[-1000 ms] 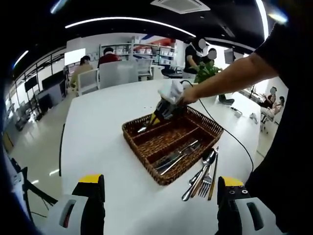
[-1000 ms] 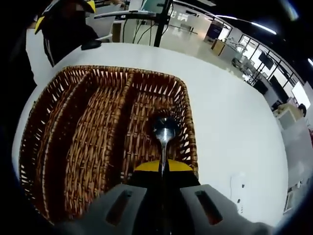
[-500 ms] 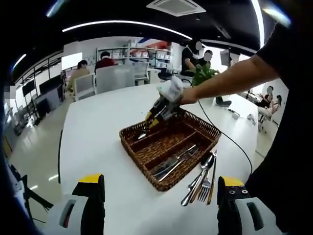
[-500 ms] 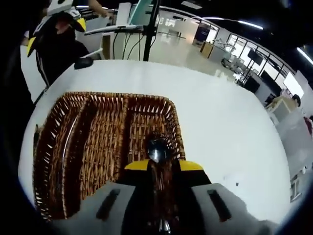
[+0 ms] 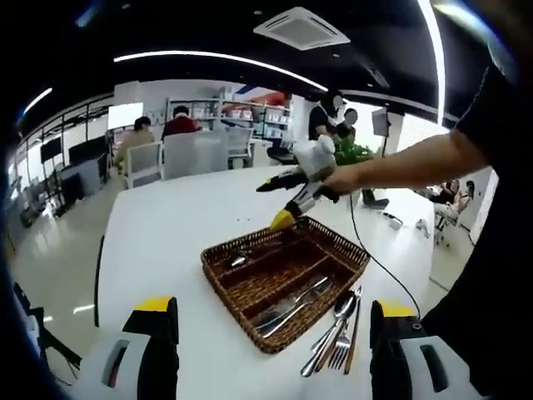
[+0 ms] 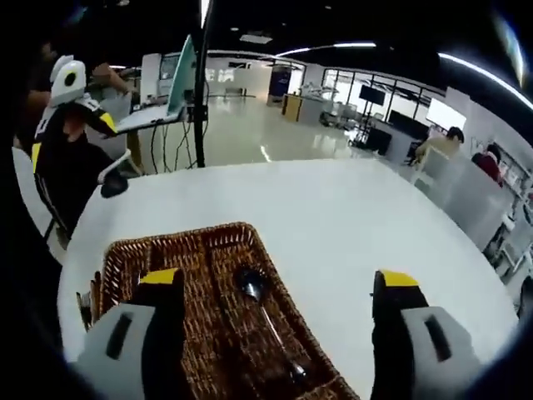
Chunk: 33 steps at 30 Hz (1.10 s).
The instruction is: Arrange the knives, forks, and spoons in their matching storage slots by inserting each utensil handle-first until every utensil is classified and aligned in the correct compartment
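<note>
- The wicker basket [image 5: 287,275] sits near the right-hand edge of the white bench [image 5: 166,242] in the left gripper view; wide bare bench lies to its left and beyond it.
- In the right gripper view the basket [image 6: 208,333] is low in the frame, with open white bench [image 6: 333,217] stretching ahead and to the right.
- The room is an open office: shiny floor, ceiling light strips, chairs and seated people at the far end, shelving behind them.
- The basket has long compartments. A spoon [image 6: 266,321] lies in the one under the right tongs [image 6: 279,333]; a few utensils [image 5: 287,302] lie in the compartment closest to the left gripper camera.
- Loose cutlery [image 5: 337,332], a spoon and a fork among them, lies on the bench just beside the basket's near right side.
- The left tongs [image 5: 271,350] are spread wide and hold nothing.
- The right tongs are also spread wide and empty, raised above the basket's far side [image 5: 287,200].
</note>
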{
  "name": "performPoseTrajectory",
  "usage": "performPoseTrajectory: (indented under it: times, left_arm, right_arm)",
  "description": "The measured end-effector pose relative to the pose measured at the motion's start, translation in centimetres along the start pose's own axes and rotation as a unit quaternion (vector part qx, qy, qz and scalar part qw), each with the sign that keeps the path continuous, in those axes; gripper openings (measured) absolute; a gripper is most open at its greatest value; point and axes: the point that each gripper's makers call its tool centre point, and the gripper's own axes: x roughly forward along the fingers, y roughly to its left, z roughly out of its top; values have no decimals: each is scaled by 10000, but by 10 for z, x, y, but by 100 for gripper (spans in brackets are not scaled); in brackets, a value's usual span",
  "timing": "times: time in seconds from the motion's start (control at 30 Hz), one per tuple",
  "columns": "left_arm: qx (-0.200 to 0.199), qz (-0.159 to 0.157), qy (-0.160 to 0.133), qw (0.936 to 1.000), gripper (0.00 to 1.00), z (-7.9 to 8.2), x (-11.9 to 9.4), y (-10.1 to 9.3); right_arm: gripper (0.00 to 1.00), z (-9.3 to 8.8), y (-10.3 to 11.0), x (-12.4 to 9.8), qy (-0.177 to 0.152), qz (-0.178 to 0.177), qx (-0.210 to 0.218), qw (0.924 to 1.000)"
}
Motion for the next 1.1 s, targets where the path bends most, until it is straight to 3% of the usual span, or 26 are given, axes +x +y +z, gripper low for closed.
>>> performPoseTrajectory:
  times: [0.2,0.67,1.1]
  left_arm:
    - [193,-110,-95,9997,100,13,3,-8]
    - [339,-231,-368,9985,100,35,5,-9]
    - [401,-303,-424,9978,100,31,-2,-11]
  right_arm:
    - [99,8,4,-36,-216,-300,310,9988]
    - [99,-12,34,-111,-57,-1047,875,9906]
    - [99,-34,65,-164,-156,-1501,1252,9806]
